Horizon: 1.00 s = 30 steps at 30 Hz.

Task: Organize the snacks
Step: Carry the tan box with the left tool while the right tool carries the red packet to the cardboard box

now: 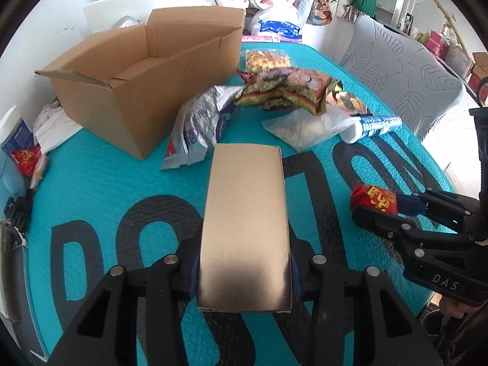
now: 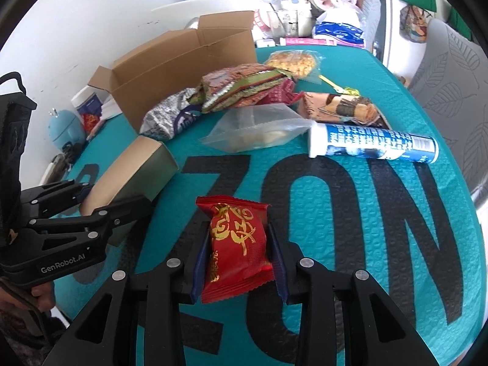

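**A:** Status on your left gripper (image 1: 244, 274)?

**B:** Your fingers are clamped on the long sides of the gold box (image 1: 245, 228). The box points forward over the teal mat (image 1: 100, 189); whether its far end rests on the mat I can't tell.

**A:** Right gripper (image 2: 239, 259)?

**B:** You're pinching the red snack packet (image 2: 238, 247) with gold lettering between the blue pads (image 2: 199, 268). From the left wrist view the same packet (image 1: 373, 199) shows in the fingertips, just above the mat, right of the gold box.

**A:** Carton?

**B:** The open cardboard box (image 1: 122, 91) sits at the far left of the mat, flaps up. No snacks visible in the part of the inside that shows.

**A:** What's loose?

**B:** Silver bag (image 1: 198, 131) just beside the carton. Behind it, green-and-red patterned packets (image 1: 283, 88) piled together, a clear bag of yellow snacks (image 1: 267, 59) farther back. A translucent pouch (image 2: 259, 128) lies mid-mat, touching the cap end of the blue-and-white tube (image 2: 375, 146), which is on its side.
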Each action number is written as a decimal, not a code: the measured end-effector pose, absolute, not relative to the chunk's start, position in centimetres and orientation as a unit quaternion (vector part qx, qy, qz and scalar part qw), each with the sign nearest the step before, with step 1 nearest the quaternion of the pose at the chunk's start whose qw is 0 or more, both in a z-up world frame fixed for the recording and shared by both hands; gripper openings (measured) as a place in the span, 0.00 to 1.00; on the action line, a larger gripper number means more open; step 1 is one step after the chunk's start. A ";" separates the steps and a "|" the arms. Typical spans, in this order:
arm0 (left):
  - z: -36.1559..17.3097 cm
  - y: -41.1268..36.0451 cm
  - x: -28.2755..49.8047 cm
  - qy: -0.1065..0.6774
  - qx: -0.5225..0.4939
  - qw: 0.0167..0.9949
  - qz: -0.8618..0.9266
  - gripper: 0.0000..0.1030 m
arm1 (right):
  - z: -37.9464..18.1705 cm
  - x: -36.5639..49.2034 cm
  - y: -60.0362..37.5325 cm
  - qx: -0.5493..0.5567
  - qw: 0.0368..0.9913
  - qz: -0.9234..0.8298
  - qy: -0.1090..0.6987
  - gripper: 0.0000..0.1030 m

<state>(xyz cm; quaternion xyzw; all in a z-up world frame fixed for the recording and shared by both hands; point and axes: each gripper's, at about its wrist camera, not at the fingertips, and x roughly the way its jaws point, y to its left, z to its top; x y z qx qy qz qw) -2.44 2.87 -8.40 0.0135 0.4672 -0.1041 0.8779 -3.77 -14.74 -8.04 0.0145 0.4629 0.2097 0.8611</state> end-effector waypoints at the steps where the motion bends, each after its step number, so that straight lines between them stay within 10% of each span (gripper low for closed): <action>1: -7.9 2.9 -2.5 0.463 0.014 0.880 -0.105 0.42 | -7.8 -3.8 -14.6 0.016 0.860 0.215 0.462 0.34; 30: 9.6 7.6 5.4 0.246 0.012 0.967 -0.071 0.42 | 8.5 5.0 -7.2 -0.031 0.901 0.307 0.304 0.34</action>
